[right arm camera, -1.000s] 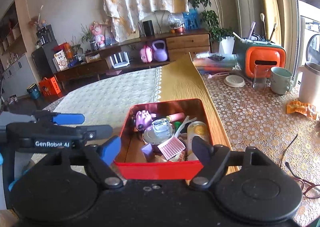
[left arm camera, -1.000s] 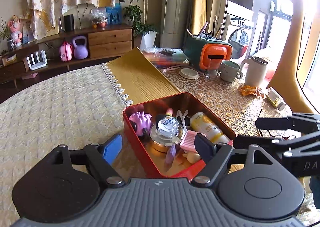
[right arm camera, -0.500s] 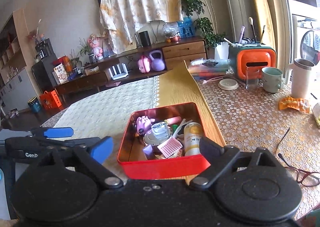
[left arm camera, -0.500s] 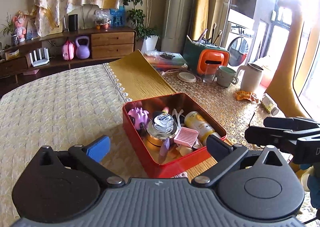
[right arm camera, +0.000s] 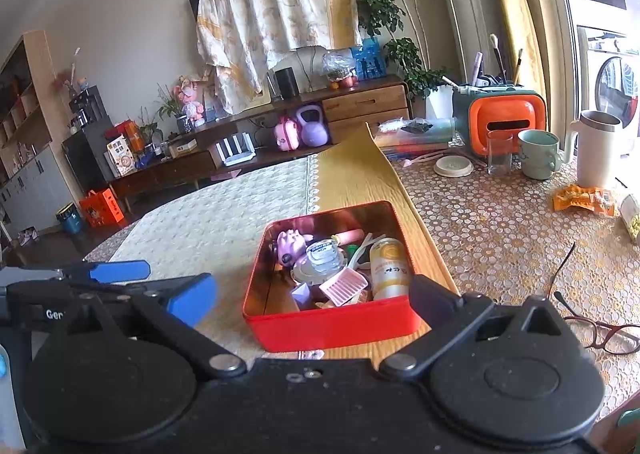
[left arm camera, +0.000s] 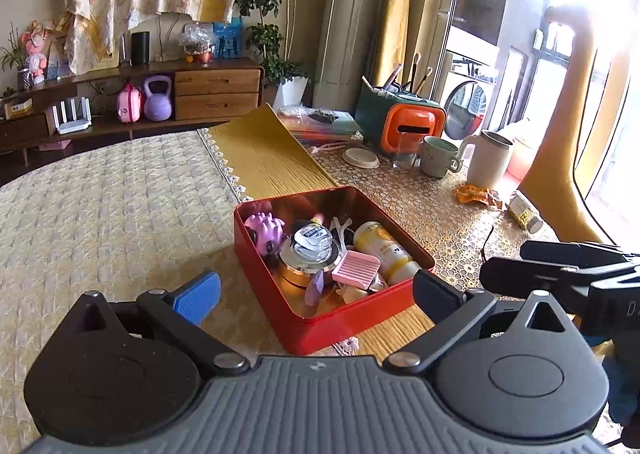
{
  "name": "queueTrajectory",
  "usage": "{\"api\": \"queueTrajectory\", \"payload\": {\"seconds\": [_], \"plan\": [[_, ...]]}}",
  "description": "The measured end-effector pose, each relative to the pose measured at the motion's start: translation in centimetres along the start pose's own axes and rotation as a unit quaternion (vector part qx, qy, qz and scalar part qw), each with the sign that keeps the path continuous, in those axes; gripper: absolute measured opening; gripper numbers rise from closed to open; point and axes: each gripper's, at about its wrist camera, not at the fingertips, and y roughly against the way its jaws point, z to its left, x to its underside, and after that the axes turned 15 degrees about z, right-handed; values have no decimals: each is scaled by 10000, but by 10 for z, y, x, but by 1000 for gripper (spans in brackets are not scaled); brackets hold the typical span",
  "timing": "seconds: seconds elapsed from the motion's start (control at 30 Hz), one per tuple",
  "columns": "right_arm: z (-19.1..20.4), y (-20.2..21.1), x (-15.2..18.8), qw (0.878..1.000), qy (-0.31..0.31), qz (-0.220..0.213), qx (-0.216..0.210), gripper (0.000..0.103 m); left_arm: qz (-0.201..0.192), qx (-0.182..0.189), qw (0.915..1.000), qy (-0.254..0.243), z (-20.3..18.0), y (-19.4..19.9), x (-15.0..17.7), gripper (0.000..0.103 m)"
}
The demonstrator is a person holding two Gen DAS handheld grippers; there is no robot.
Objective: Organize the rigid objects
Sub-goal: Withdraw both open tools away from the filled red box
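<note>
One open red metal tin [left arm camera: 344, 318] sits on the yellow wood-grain mat [left arm camera: 264, 158] on the table, and it looks to be where the rigid things belong. Inside it, as far as the wrist views show, lie one purple spiky toy [left arm camera: 266, 232], one round gold-rimmed jar with a clear top [left arm camera: 308, 254], one pink ribbed plastic tray [left arm camera: 356, 266], one yellow-and-white bottle on its side [left arm camera: 380, 250], one small lilac piece [left arm camera: 315, 286] and one pink tube [right arm camera: 350, 236]; a few white bits underneath are too tangled to count. Judging by this, the gathering seems largely done: nothing small and loose lies just beside the tin. What may be left is well apart on the patterned cloth, namely one small jar with yellow contents [left arm camera: 524, 212] and one pair of red-framed glasses [right arm camera: 608, 336], though whether they belong to the job cannot be told. The left gripper [left arm camera: 316, 296] hangs just before the tin, its two fingers spread wide and nothing between them; the right gripper [right arm camera: 312, 300] likewise stands wide apart and empty, facing the tin's near wall.
</note>
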Motion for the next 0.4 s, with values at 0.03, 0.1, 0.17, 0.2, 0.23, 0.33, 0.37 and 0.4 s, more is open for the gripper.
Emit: {"api": "queueTrajectory", "payload": {"seconds": [0.03,0.1,0.17,0.2,0.23,0.33,0.37,0.4], "plan": [[1,0,0,10000,-5,-5,-2,103,-5,-43,10000,-15,-1,0,0,103],[1,0,1,10000,-23,-4,-19,103,-20,-77,10000,-49,-1,1,1,103],[2,0,2,10000,-39,0,-9,103,1,-103,9999,-57,-2,0,1,103],[3,0,2,10000,-43,3,-8,103,10,-102,9999,-52,-2,0,1,103],[3,0,2,10000,-45,3,-7,103,18,-100,9999,-47,-1,0,1,103],[3,0,3,10000,-81,5,-1,103,66,-78,9999,-20,1,-2,2,103],[3,0,3,10000,-100,8,2,103,76,-83,9999,-8,2,-2,1,103],[3,0,4,9999,-123,12,11,103,93,-77,9999,2,3,-2,2,103]]}}
